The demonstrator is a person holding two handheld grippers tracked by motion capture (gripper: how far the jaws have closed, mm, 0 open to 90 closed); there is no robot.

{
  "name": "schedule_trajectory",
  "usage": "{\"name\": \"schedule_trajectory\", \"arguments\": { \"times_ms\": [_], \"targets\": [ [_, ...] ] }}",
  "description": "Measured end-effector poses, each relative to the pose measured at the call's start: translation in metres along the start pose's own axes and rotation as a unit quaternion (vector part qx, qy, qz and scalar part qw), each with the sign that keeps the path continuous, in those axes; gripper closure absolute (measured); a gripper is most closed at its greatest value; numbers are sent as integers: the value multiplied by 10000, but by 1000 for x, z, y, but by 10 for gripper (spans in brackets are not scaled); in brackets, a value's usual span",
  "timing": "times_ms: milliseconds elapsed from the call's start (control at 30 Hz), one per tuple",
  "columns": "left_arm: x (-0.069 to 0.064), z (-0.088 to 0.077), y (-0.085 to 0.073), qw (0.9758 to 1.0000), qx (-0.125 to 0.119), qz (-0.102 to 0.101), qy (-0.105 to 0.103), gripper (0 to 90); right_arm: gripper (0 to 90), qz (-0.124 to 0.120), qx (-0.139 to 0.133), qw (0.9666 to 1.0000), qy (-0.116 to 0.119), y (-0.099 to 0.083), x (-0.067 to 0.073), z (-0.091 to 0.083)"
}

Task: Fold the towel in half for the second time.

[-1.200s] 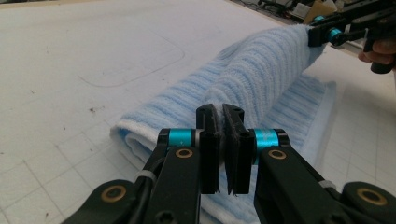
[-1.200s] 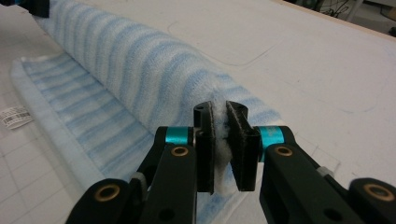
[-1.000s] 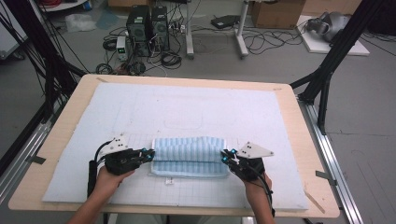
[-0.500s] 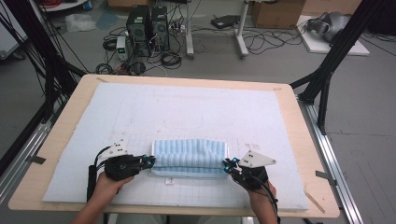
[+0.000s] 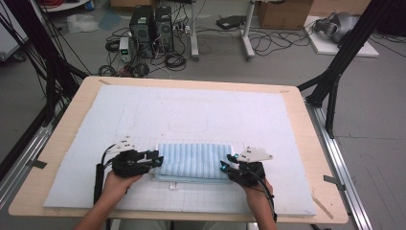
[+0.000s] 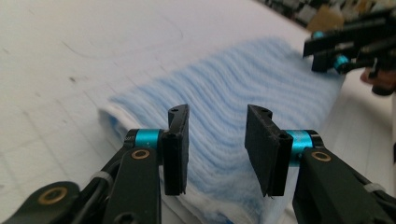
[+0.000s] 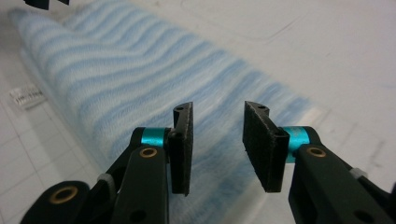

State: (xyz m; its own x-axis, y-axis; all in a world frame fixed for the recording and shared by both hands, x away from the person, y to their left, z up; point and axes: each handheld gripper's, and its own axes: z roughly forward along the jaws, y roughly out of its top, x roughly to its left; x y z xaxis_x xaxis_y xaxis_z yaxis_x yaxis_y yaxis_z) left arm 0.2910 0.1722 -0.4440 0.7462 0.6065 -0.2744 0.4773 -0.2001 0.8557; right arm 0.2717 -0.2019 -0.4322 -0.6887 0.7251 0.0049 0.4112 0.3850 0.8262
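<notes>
A folded blue-and-white striped towel (image 5: 194, 160) lies flat on the white mat, near the front. My left gripper (image 5: 155, 158) sits at its left end and my right gripper (image 5: 226, 165) at its right end. Both have just been opening their jaws. In the left gripper view the left gripper (image 6: 217, 140) stands open above the towel (image 6: 243, 93), its pads off the cloth, with the right gripper (image 6: 345, 46) at the far end. In the right gripper view the right gripper (image 7: 217, 140) is open too, over the towel (image 7: 116, 79).
The white gridded mat (image 5: 191, 110) covers most of the wooden table (image 5: 306, 143). A small white label (image 5: 173, 185) lies just in front of the towel. Black frame legs (image 5: 335, 72) stand at the table's sides; computers (image 5: 151, 24) and cables sit on the floor behind.
Both grippers were shut on the towel's ends and have opened. The towel came a little toward the front edge and now lies flat, let go.
</notes>
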Motion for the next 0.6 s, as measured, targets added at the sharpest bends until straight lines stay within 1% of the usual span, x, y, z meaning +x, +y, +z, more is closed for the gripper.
{"name": "schedule_trajectory", "arguments": {
  "times_ms": [33, 100, 133, 200, 300, 333, 400, 467, 533, 567, 600],
  "targets": [
    [-2, 3, -2, 9998, 163, 130, 61, 601, 619, -70, 112, 9999, 1, -1, 2, 3],
    [-5, 7, -6, 9983, 428, 346, 181, 601, 601, -204, 293, 9994, -22, -4, 4, 6],
    [-7, 7, -6, 9981, 446, 364, 228, 606, 594, -264, 366, 9990, -20, -5, 5, 7],
    [-9, 7, -6, 9963, 558, 559, 347, 617, 584, -384, 489, 9981, -57, -8, 7, 6],
    [-13, 6, -8, 9944, 647, 698, 460, 636, 576, -529, 534, 9971, -77, -12, 7, 2],
    [-14, 5, -9, 9937, 657, 749, 513, 645, 573, -540, 542, 9970, -80, -13, 7, 1],
    [-16, 5, -9, 9925, 699, 814, 583, 654, 567, -524, 557, 9970, -69, -15, 5, -2],
    [-17, 4, -9, 9922, 735, 795, 615, 656, 556, -506, 558, 9972, -24, -16, 3, -4],
    [-17, 2, -7, 9918, 775, 774, 656, 657, 535, -410, 572, 9975, 77, -14, 1, -6],
    [-17, 0, -5, 9918, 775, 753, 676, 658, 530, -318, 483, 9982, 134, -13, -1, -9],
    [-15, -2, -3, 9930, 670, 693, 687, 655, 526, -193, 313, 9991, 196, -11, -4, -12]
  ]
}}
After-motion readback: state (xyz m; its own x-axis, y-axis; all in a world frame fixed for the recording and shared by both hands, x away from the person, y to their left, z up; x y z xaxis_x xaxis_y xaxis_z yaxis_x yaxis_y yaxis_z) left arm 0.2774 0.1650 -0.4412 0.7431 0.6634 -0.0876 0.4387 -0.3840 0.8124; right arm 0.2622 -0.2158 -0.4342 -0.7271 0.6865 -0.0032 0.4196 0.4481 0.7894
